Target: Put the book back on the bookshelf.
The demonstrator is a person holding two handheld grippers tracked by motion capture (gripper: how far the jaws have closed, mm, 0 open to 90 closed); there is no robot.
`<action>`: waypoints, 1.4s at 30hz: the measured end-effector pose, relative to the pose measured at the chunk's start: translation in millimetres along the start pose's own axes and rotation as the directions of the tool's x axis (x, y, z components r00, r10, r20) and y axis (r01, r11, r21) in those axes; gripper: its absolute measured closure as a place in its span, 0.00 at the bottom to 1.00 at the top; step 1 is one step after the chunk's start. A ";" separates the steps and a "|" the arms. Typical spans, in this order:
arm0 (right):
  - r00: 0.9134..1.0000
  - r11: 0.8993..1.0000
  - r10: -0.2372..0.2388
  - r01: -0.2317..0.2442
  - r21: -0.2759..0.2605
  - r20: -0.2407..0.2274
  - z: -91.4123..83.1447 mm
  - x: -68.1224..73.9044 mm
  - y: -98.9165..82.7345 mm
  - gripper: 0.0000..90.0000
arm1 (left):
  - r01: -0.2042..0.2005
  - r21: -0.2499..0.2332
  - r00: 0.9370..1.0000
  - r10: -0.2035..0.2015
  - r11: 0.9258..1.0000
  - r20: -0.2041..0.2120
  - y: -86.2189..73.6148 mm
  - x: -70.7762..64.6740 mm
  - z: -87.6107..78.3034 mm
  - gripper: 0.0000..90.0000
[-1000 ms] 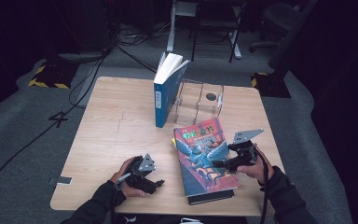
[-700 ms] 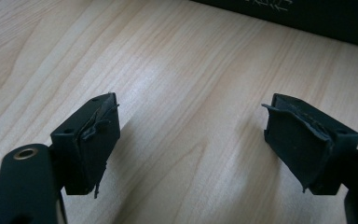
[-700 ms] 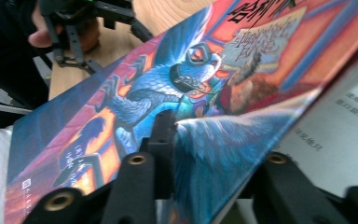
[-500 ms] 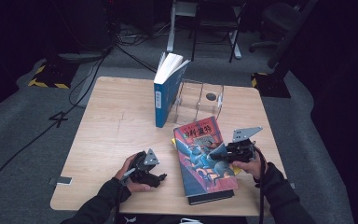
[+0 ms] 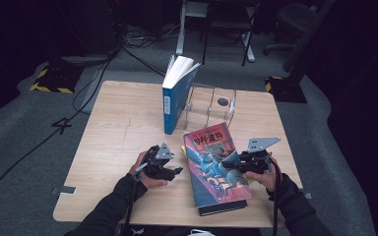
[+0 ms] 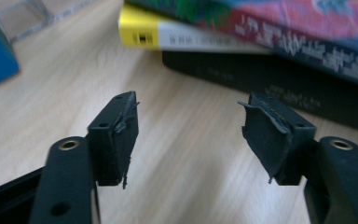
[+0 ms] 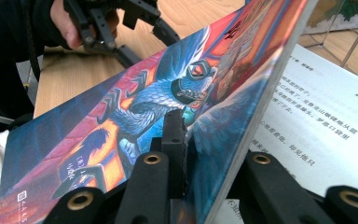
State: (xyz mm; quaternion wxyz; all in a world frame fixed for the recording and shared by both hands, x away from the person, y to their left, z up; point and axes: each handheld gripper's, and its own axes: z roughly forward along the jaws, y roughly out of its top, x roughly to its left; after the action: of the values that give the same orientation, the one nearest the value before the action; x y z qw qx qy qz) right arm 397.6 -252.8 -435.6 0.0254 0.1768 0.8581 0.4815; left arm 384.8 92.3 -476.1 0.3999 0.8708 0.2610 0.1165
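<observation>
A colourful picture-cover book [image 5: 209,162] tops a stack at the table's front right, over a yellow-spined book [image 6: 140,32] and a black book [image 6: 242,74]. My right gripper [image 5: 229,165] has just closed its jaws and is shut on the right edge of the front cover [image 7: 135,107]. The cover is tilted up off a white printed page [image 7: 317,126]. My left gripper [image 5: 177,170] is just left of the stack, low over the wood. It is open, its jaws [image 6: 189,135] have just been closing, and only bare table lies between them.
A blue book [image 5: 173,101] stands upright with its pages fanned, against a clear acrylic book stand [image 5: 211,101] at the middle back. The wooden table [image 5: 113,128] has bare room on its left half. Chairs and cables lie on the floor beyond.
My left hand has moved right, closer to the book stack, and its jaws stand narrower. My right hand stays at the top book's right edge.
</observation>
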 end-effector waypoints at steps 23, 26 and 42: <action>0.997 0.995 -0.070 0.071 -0.076 0.014 -9.5 12.5 4.6 0.89 | 0.023 -0.105 0.999 -0.026 0.994 -0.024 25.5 19.6 6.8 0.67; 0.997 0.993 -0.078 0.079 -0.093 0.012 -12.1 13.9 5.5 0.89 | 0.019 -0.127 0.999 -0.023 0.992 -0.032 29.2 21.8 3.0 0.69; 0.988 0.975 -0.142 0.151 -0.165 0.068 -23.2 22.7 21.2 0.87 | -0.005 -0.273 1.000 0.011 0.962 0.021 63.4 36.9 -21.0 0.97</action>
State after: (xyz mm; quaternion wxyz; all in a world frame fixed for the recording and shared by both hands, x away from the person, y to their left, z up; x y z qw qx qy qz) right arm 377.4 -254.3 -402.6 0.0999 0.1235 0.8236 0.5444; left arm 429.9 91.4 -414.5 0.5184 0.8099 0.2344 0.1431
